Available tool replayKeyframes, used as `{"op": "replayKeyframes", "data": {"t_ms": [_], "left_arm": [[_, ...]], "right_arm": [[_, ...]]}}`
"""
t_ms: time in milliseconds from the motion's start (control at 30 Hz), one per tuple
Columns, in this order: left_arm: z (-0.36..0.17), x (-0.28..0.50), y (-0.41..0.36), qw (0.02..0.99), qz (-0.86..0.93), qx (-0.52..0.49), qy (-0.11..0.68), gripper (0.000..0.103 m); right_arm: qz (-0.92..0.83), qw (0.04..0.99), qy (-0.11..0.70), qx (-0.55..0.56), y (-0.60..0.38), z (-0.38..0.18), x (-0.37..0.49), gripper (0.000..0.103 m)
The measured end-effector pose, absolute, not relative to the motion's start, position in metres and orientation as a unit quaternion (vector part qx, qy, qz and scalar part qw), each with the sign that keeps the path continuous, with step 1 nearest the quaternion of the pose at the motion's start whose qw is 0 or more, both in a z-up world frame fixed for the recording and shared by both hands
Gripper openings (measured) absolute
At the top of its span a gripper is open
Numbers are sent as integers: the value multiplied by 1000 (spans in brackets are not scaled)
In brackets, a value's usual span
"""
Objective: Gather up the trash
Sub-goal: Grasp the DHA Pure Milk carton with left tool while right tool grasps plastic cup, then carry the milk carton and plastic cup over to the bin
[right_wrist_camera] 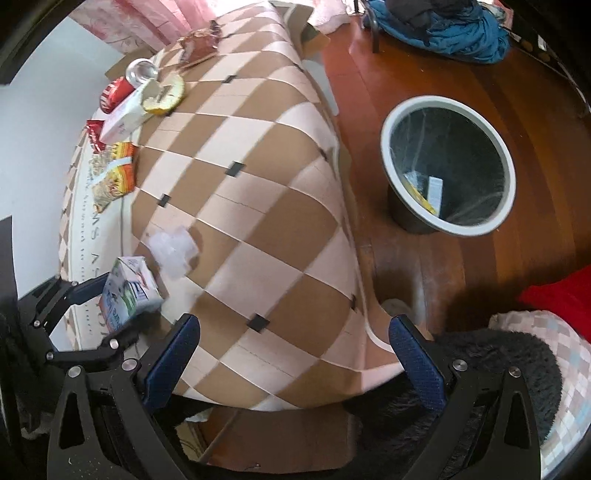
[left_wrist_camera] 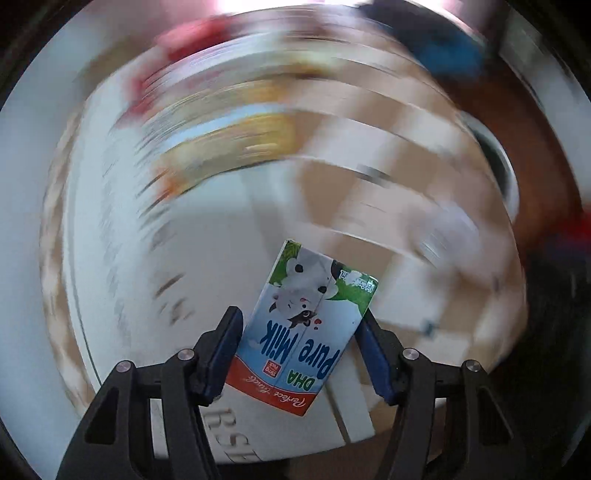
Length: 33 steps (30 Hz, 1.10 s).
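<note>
My left gripper (left_wrist_camera: 299, 325) is shut on a blue and white Pure Milk carton (left_wrist_camera: 310, 325) and holds it above the checkered table; the rest of that view is motion-blurred. In the right wrist view the same carton (right_wrist_camera: 129, 291) sits in the left gripper (right_wrist_camera: 110, 306) at the lower left. My right gripper (right_wrist_camera: 295, 339) is open and empty above the table's near edge. A grey trash bin (right_wrist_camera: 448, 166) with a few scraps inside stands on the wooden floor to the right of the table.
On the checkered tablecloth (right_wrist_camera: 258, 184) lie a crumpled white tissue (right_wrist_camera: 171, 249), orange snack wrappers (right_wrist_camera: 112, 177), a white box (right_wrist_camera: 123, 118), a red can (right_wrist_camera: 114, 94), a yellow-rimmed plate (right_wrist_camera: 166, 94) and a brown wrapper (right_wrist_camera: 199, 44). Blue clothing (right_wrist_camera: 443, 33) lies at the far right.
</note>
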State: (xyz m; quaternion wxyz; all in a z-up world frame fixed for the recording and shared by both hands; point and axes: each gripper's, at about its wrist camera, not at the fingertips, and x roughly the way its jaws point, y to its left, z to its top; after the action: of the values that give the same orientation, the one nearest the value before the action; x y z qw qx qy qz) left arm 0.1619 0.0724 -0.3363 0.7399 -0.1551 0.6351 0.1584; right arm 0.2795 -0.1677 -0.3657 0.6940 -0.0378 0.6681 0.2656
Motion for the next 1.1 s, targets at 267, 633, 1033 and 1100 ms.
{"op": "replayKeyframes", "data": {"t_ms": [267,633,1033,1100], "left_arm": [[-344,137,122,732,161,-293,594,60],[-351,160,92,743,121,-180,633,60],[-326,139,74,758,186,-161,604,49],[-317,136,70,759,202,-157,598,49]], "right_arm": [[317,687,653,-29,-111,-363,278,92],[314,702,634,-84,-65,-378,269,51],[314,710,619,-116,-56,-377,257,26],[314,711,618,-119,-56,-376,255,26]]}}
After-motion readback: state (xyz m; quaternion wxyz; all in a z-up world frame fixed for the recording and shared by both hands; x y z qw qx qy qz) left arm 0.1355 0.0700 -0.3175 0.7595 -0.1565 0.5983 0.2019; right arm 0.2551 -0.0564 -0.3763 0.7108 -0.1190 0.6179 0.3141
